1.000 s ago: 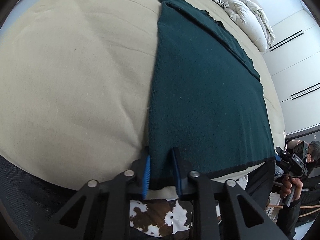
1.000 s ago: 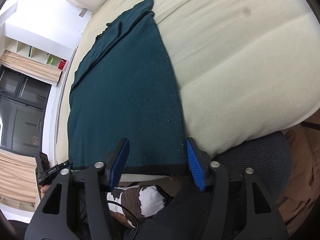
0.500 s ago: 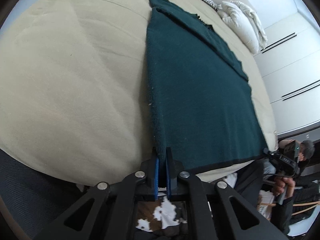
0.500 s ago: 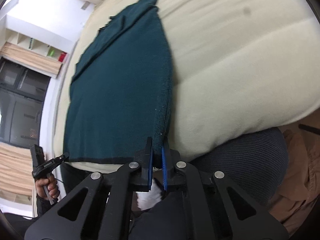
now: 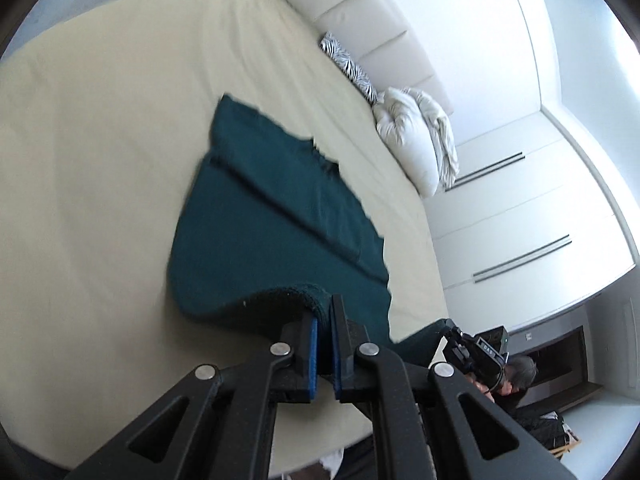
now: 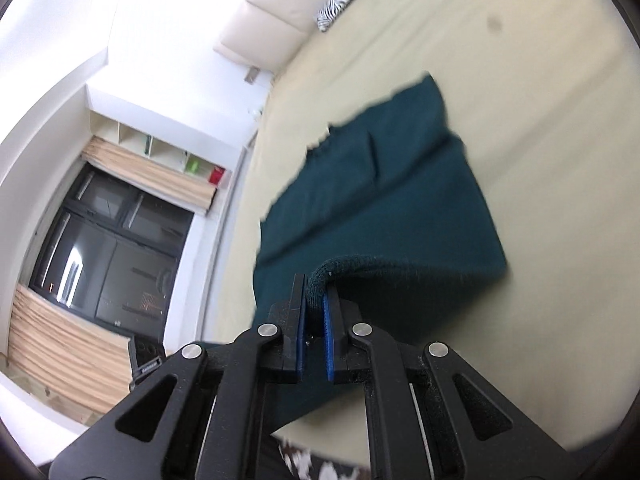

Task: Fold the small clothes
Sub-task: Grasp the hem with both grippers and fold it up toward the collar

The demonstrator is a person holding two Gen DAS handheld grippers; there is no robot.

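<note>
A dark teal knit garment [image 5: 276,216] lies on a cream bed [image 5: 100,160], its far part flat with sleeves folded in. My left gripper [image 5: 325,320] is shut on the garment's near left corner and holds it lifted, so the hem curls over. My right gripper [image 6: 314,300] is shut on the near right corner of the same garment [image 6: 380,208], also lifted above the bed [image 6: 540,160]. The right gripper shows at the lower right of the left wrist view [image 5: 476,350].
A white duvet bundle [image 5: 416,136] and a zebra-print pillow [image 5: 352,68] lie by the padded headboard [image 5: 360,12]. White wardrobe doors [image 5: 520,220] stand to the right. A dark window [image 6: 108,248] and shelves [image 6: 160,148] are to the left.
Both grippers closed on the near hem corners, then lifted them up and forward over the garment. The near edge now curls off the bed.
</note>
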